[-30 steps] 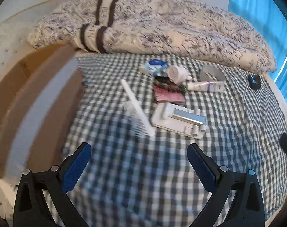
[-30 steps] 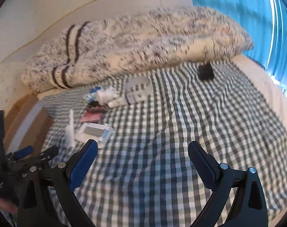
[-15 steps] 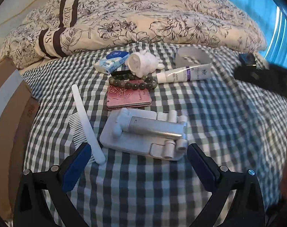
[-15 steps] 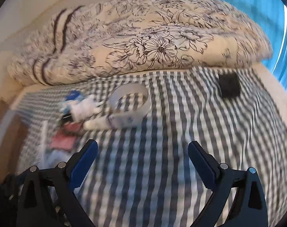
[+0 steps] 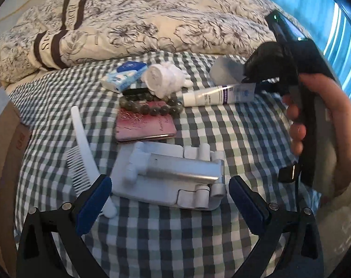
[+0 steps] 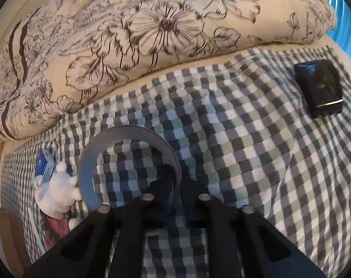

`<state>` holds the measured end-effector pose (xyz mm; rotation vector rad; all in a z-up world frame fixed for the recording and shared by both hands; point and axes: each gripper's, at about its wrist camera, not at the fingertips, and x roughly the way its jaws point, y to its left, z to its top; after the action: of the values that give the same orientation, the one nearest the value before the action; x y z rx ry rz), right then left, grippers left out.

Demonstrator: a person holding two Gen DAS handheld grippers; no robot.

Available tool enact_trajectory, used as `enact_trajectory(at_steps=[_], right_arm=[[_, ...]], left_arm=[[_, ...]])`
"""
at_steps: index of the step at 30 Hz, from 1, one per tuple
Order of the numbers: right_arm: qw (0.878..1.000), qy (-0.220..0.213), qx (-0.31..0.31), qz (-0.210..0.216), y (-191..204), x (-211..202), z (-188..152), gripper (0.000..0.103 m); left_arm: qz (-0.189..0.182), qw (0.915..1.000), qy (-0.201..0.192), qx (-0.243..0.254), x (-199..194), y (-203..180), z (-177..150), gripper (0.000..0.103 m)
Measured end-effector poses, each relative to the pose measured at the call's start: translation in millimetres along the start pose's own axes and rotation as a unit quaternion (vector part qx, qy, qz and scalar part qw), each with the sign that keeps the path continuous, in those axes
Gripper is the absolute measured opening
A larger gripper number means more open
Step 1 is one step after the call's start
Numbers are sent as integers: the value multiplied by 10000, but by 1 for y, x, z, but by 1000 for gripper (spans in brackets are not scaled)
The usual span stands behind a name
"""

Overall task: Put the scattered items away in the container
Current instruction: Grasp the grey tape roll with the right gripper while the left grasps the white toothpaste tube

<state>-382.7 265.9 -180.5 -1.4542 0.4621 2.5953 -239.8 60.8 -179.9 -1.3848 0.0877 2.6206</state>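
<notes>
Near the bed's far edge, the right gripper [image 6: 175,190] is pinching the grey ring [image 6: 129,136]; the left gripper [image 5: 169,199] is hovering open above the stand [image 5: 170,173].

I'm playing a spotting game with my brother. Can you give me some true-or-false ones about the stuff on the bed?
1. The left gripper is open. True.
2. The comb is black. False: it is white.
3. The right gripper pinches the grey ring. True.
4. The bead bracelet sits inside a box. False: it lies out on the checked cloth, partly on a pink booklet.
5. The tube stands upright. False: it lies on its side.
</notes>
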Motion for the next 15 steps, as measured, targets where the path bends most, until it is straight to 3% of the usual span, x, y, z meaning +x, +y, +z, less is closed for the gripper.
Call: enact_trajectory(at_steps=[4,10,15], right_arm=[[9993,-357,-66,7,-10,-27,-10,5],[9988,-415,23,259,-35,-58,-15,5],[9976,-501,237,404,-64,-80,-25,5]], left_arm=[[52,10000,43,62,5,-3,-1,103],[248,9995,40,194,6,-12,6,103],[286,9978,-307,520,-7,-22,24,103]])
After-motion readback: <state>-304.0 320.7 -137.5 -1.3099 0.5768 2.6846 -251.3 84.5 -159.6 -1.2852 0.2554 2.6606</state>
